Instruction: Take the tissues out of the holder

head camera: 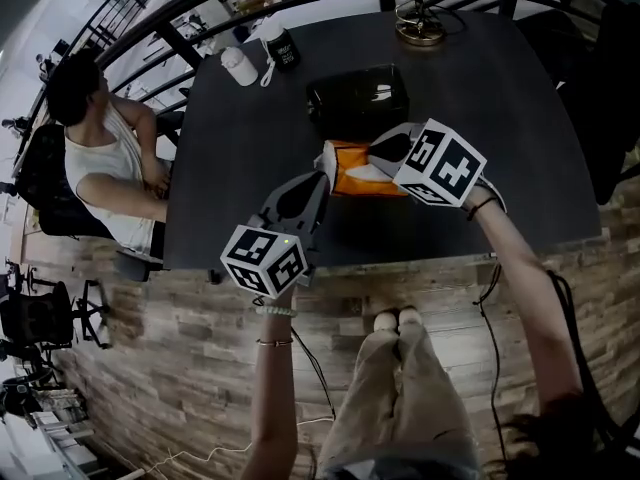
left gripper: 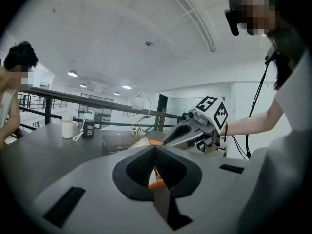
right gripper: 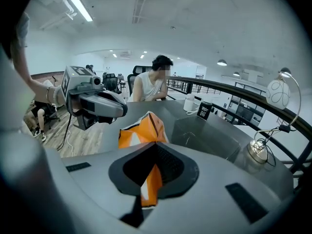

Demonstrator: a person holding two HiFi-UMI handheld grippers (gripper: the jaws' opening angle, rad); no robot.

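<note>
A soft orange and white tissue pack (head camera: 355,180) is out of the holder (head camera: 357,98) and sits between it and the near edge of the dark, matte worktop (head camera: 520,138), about midway along that edge. The holder is a glossy black box with rounded corners, closed on top as far as the head view shows, standing toward the middle of the worktop. The pack's thin wrapper is crumpled and drawn up into a peak.

The left tool (head camera: 322,180) reaches in from the near edge, and its jaws are pressed together on one end of the pack; in the left gripper view a sliver of orange and white wrapper shows squeezed between the ribbed black pads (left gripper: 141,167). The right tool (head camera: 378,160) comes from the other side and pinches the opposite end, with a fold of orange wrapper hanging down through its closed jaws. Whether the pack's underside touches the worktop or hangs just above it cannot be told for sure.

Near the far left corner stand a white bottle (head camera: 238,66) and a small dark can (head camera: 283,48) with pale print. Toward the far right edge rests a round metal lamp base (head camera: 420,28) with a curved neck. A person (head camera: 105,163) in a white sleeveless top sits at the left edge.
</note>
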